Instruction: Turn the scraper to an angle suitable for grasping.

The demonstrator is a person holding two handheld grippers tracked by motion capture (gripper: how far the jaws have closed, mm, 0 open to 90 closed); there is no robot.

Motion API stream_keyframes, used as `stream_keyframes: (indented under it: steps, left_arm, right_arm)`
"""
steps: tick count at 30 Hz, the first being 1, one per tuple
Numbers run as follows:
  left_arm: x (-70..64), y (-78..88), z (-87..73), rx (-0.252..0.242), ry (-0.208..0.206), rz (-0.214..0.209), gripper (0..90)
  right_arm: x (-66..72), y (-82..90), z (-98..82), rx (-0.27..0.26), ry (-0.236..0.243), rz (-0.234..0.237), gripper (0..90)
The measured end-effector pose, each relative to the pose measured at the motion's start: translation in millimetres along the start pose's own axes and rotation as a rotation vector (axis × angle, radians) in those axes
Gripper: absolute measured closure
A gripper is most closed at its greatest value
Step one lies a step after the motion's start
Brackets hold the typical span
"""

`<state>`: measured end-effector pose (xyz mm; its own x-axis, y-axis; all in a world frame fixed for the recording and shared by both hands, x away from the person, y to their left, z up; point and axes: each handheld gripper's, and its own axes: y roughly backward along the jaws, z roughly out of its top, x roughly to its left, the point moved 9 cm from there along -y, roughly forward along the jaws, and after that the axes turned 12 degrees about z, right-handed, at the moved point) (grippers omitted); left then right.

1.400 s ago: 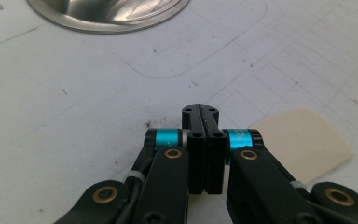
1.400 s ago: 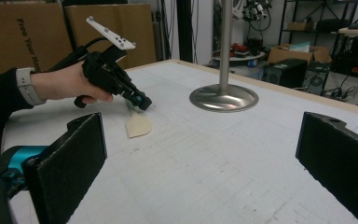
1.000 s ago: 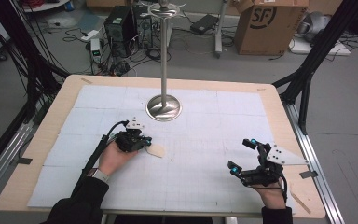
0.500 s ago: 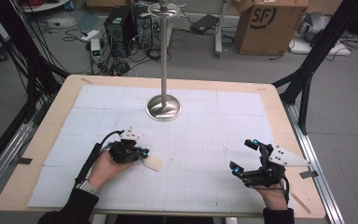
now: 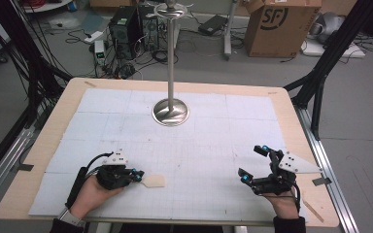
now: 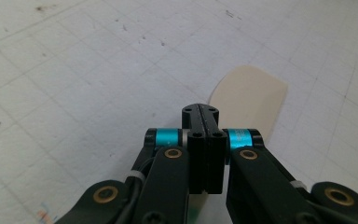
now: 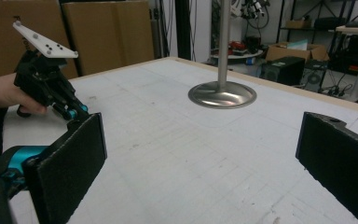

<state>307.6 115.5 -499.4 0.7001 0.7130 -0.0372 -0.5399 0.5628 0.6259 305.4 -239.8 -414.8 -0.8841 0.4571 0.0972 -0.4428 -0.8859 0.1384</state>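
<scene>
One thing has changed in the last second: my left gripper [image 5: 137,175] has slid toward my near edge of the tabletop [image 5: 291,104], and the tan flat piece [image 5: 154,181] has come along with it. A second ago that piece lay nearer the middle of the white grid mat [image 5: 209,145], closer to the steel stand [image 5: 171,110]; now it sits low on the mat, well apart from the stand's round base. In the left gripper view the jaws are pressed fully together, and the piece fans out from just past their tips [image 6: 249,95], so I judge its narrow end is pinched between them, though the pinch itself is hidden under the jaw tips. It looks like a thin card or wooden paddle; I cannot tell which.

My right gripper [image 5: 252,164] has stayed where it was at the right side of the mat, jaws spread wide with nothing between them, the two black pads [image 7: 70,161] framing the stand in its own view.

My reading is that I am dragging or carrying the piece back toward myself, with the right gripper waiting. Thin as the piece is, the hold could slip if I tilt it.
</scene>
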Motion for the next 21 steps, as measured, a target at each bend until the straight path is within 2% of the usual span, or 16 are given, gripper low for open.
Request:
stream_keyframes:
  steps: [3,5,9,13,16,19,21]
  left_arm:
    - [-2.5,15.2,5.4,-0.071,0.015,0.004,90.0]
    - [-5.6,26.8,2.6,-0.085,0.006,0.008,90.0]
    - [-4.5,41.3,-16.4,-0.054,-0.012,0.03,90.0]
    - [2.2,47.6,-31.4,-0.033,0.013,0.043,90.0]
    - [7.4,46.5,-35.8,-0.011,0.01,0.06,90.0]
    - [12.1,40.9,-38.0,0.019,-0.01,0.081,90.0]
    - [15.8,38.0,-35.2,0.015,-0.023,0.099,90.0]
  right_arm:
    - [0.2,-2.4,0.1,0.001,0.004,0.004,0.2]
    - [0.7,-3.1,-0.1,0.004,0.002,0.007,0.2]
    - [-0.8,-4.0,0.0,0.001,0.0,0.006,0.2]
    - [0.4,-7.5,-1.6,0.011,0.0,0.014,0.2]
    - [1.6,-9.9,-0.5,0.011,0.004,0.02,0.2]
    - [1.3,-11.5,0.3,0.012,0.008,0.02,0.2]
    - [1.1,-11.8,-0.2,0.014,0.004,0.021,0.2]
